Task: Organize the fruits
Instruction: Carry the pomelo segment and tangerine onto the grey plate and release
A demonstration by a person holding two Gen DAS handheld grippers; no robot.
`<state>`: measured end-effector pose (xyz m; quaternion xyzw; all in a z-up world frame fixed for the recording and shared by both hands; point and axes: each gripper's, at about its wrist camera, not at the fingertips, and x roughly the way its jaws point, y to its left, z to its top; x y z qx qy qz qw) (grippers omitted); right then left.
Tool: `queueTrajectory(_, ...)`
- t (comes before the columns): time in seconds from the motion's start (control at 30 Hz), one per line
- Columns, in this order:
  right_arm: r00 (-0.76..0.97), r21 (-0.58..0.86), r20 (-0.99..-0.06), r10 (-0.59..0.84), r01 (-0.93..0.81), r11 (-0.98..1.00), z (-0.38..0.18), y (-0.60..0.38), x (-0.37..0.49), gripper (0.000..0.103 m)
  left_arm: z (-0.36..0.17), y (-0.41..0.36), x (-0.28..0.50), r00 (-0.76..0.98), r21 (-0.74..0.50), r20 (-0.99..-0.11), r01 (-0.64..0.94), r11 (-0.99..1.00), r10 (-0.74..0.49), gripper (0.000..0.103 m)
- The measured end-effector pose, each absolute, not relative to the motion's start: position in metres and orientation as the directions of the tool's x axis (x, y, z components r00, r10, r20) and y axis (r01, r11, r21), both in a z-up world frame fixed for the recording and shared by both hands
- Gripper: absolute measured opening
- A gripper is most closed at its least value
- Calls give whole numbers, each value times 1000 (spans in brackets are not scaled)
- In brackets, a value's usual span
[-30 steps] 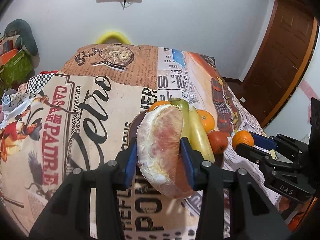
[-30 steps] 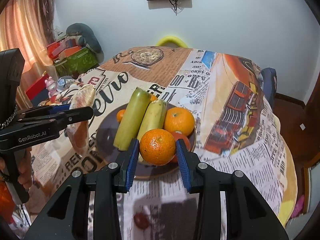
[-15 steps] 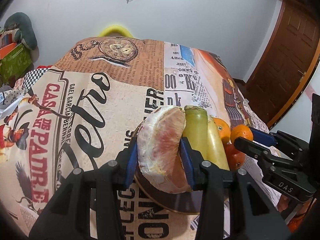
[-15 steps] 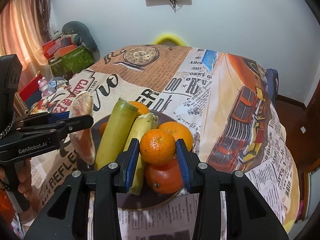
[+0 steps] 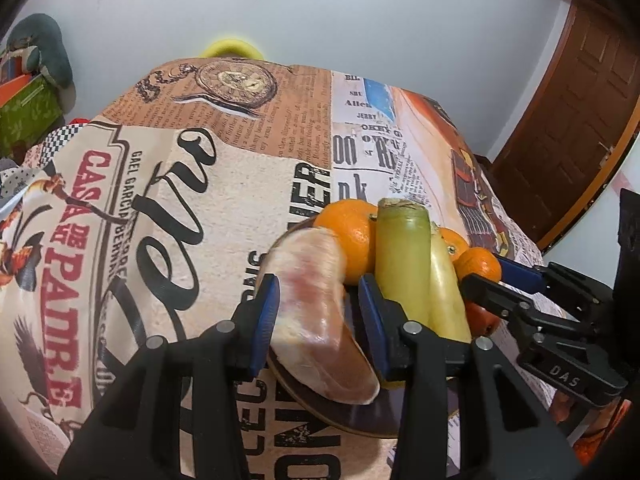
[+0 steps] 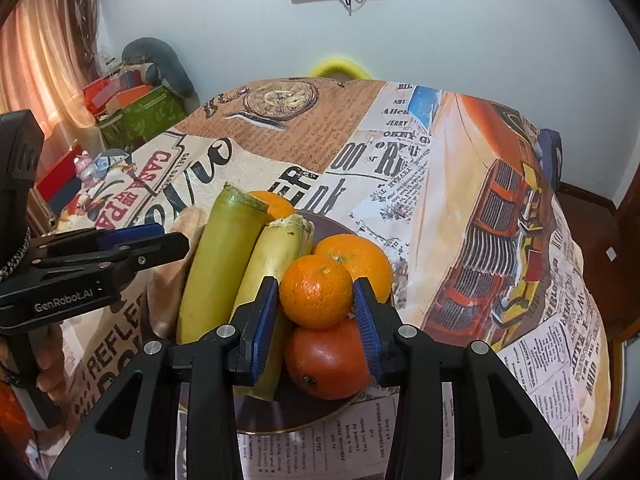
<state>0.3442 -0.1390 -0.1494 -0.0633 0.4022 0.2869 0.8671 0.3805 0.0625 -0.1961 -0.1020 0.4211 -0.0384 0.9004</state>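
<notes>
Left wrist view: your left gripper (image 5: 318, 312) pinches a peeled pomelo wedge (image 5: 316, 316) over the dark plate's (image 5: 360, 420) near rim. Right wrist view: your right gripper (image 6: 316, 312) clamps a mandarin (image 6: 316, 290) above that plate's tomato (image 6: 326, 360).

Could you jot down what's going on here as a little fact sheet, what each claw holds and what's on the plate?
left gripper: shut on a peeled pomelo wedge, over the plate's edge
right gripper: shut on a small orange, above a reddish fruit
plate: dark, holding two green stalks, more oranges
surface: table under a newspaper-print cloth
</notes>
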Motion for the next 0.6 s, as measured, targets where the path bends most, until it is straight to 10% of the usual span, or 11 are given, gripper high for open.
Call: queueTrajectory(0.6,545,118,-707,451,-538,834,-130,-151,332,47,-185,57,362,647,-179,-752,-19,984,-125,41)
